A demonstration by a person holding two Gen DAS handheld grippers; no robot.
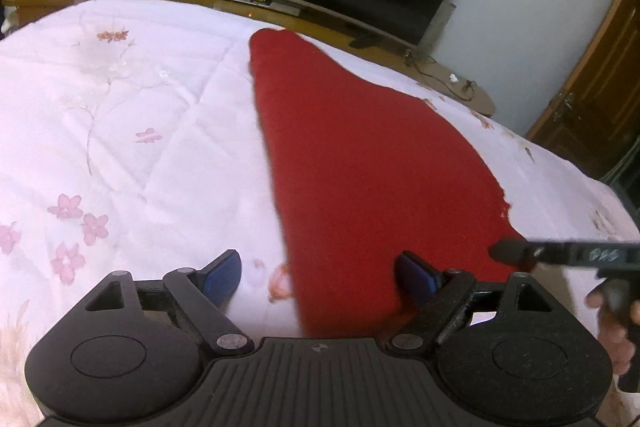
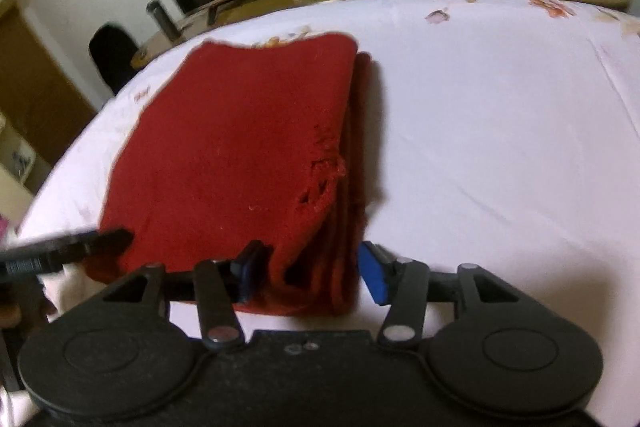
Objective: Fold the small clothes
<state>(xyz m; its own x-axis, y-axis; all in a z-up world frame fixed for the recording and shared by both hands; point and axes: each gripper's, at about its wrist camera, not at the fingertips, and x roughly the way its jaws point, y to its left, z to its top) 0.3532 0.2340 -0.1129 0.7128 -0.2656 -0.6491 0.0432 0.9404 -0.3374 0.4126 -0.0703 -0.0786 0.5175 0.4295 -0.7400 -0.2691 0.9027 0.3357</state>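
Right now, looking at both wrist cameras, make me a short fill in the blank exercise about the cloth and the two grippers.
1. The folded garment lying on the bedspread is ____ in colour.
2. The pads on the fingers of the left gripper are ____ in colour.
3. The right gripper has its fingers on either side of the garment's near ____.
4. The bedspread is printed with pink ____.

Missing words: red; blue; edge; flowers

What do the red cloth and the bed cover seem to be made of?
The red cloth looks like knitted wool or acrylic: matte, fuzzy, with a frayed, holed edge and thick folded layers. The bed cover looks like quilted cotton or polyester: smooth, pale, with stitched lines and printed pink flowers.
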